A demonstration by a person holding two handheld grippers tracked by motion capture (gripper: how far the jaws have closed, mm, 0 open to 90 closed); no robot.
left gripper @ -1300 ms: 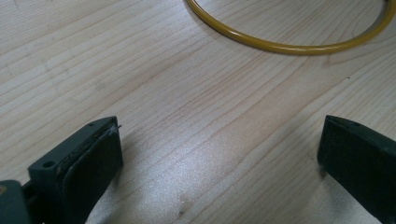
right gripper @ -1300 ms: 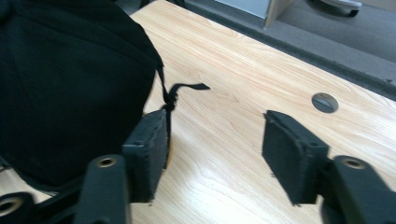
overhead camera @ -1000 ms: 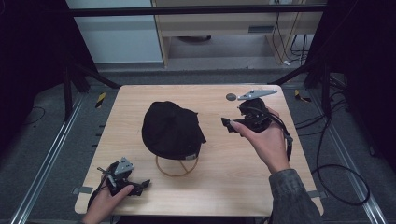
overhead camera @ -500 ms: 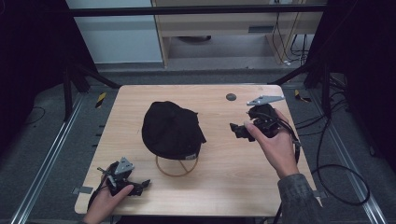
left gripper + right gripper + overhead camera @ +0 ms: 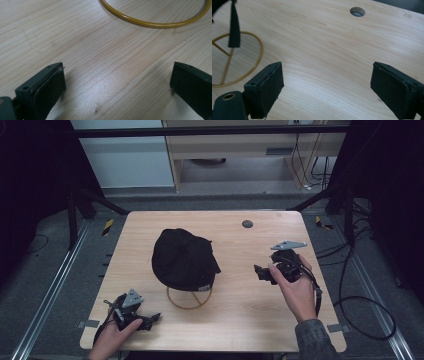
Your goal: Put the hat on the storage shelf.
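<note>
- On the table, one black cap sits on one yellow wire stand, centred between the hands.
- Right gripper: jaws spread, nothing between them; they have just been closing slightly. It rests right of the cap, apart from it.
- Left gripper: jaws spread, empty, at the near left edge.
- Step in hand, as judged: keep both grippers low, spread and clear of the stand ring.
- Count: two grippers, one cap, one stand, one table hole.
</note>
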